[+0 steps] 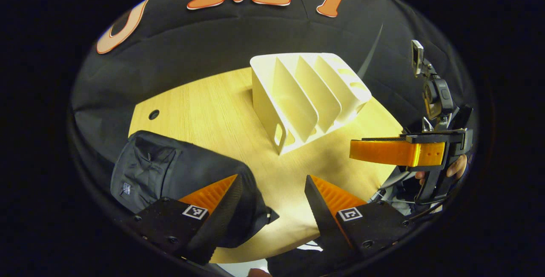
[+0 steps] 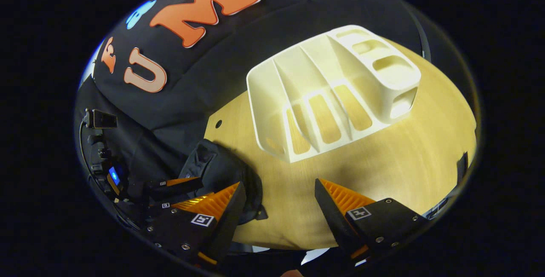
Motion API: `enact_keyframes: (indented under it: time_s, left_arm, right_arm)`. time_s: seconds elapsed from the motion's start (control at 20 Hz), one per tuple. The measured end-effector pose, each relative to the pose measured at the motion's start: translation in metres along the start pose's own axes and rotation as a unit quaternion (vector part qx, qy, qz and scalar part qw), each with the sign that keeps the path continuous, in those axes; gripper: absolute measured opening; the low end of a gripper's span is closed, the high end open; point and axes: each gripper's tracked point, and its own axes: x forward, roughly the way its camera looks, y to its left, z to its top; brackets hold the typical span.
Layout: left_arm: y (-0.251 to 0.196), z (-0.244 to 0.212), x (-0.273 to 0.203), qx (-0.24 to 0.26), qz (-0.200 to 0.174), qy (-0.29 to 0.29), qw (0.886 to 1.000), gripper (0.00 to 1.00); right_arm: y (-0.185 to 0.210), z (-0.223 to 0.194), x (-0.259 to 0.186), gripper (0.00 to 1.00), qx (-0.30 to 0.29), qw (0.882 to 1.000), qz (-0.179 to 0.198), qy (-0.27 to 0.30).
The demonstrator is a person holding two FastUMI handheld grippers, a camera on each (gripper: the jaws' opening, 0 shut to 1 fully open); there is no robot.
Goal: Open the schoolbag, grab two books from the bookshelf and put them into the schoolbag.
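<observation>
At six o'clock in each view, both the left hand-held gripper (image 1: 272,209) and right hand-held gripper (image 2: 276,213) gape wide and empty, the dark schoolbag (image 1: 170,174) lying at seven o'clock, the white bookshelf (image 1: 306,98) at twelve holding no visible books, so the task looks near done.

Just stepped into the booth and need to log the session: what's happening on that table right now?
A person holds a hand-held gripper in each hand over a wooden table. Both the left hand-held gripper and the right hand-held gripper are open and hold nothing. The dark schoolbag lies at the table's near left edge; whether it is unzipped can't be told. The white bookshelf stands mid-table with its slots empty, no books in them.
</observation>
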Motion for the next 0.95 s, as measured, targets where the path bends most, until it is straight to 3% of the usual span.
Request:
enact_keyframes:
  time_s: [0.2,0.45,0.65,0.95]
  left_arm:
    - [-0.034,0.036,-0.006,-0.007,0.04,-0.071,0.997,0.96]
    - [-0.058,0.059,-0.018,-0.029,0.073,-0.15,0.986,0.97]
    - [-0.078,0.088,-0.047,-0.043,0.113,-0.232,0.965,0.97]
    - [-0.094,0.118,-0.096,-0.048,0.162,-0.333,0.928,0.97]
  right_arm:
    - [-0.027,0.042,-0.032,0.98,-0.071,0.995,-0.027,-0.06]
    - [-0.031,0.075,-0.075,0.97,-0.119,0.988,0.004,-0.102]
    - [-0.031,0.112,-0.107,0.97,-0.18,0.969,-0.004,-0.171]
    - [-0.027,0.151,-0.152,0.97,-0.216,0.939,-0.016,-0.268]
